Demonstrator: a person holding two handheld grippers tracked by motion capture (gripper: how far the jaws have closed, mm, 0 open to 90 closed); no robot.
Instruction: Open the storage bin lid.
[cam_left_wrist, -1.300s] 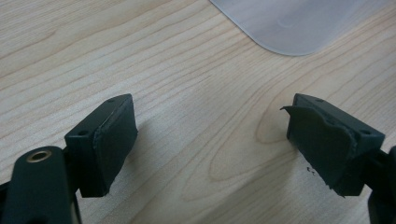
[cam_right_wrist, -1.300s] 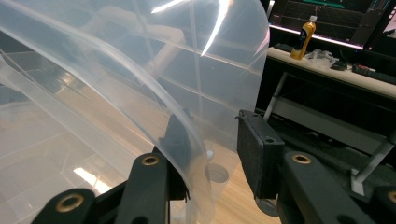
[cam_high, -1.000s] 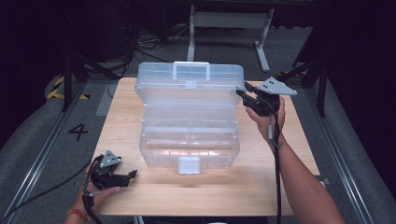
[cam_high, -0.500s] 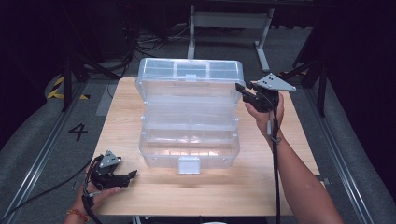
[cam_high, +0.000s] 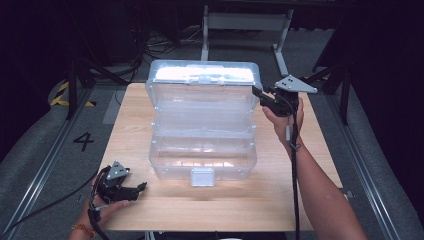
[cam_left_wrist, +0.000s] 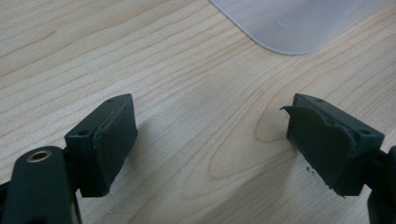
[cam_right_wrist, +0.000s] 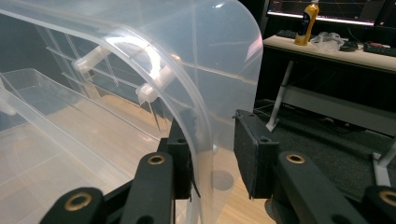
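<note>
step: lid handling | box (cam_high: 202, 127) sat mid-table (cam_high: 320, 165), lid (cam_right_wrist: 187, 70) raised | right gripper (cam_right_wrist: 212, 154) straddled lid's edge to steer it, pads not both pressing | left gripper (cam_left_wrist: 210, 144) idle, jaws apart, resting on table

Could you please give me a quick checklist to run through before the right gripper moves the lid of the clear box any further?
1. Lid edge between the jaws of the right gripper: ok, the wall of the lid stands between them.
2. Both pads pressing on the lid: not ok, one pad touches it and a gap shows at the other pad.
3. Left gripper out of the way: ok, open over bare table, apart from the box corner.
4. Box square on the table: ok.
5. Front latch free: cannot tell.
6. Trays inside the box clear: cannot tell, plastic glare hides them.
</note>
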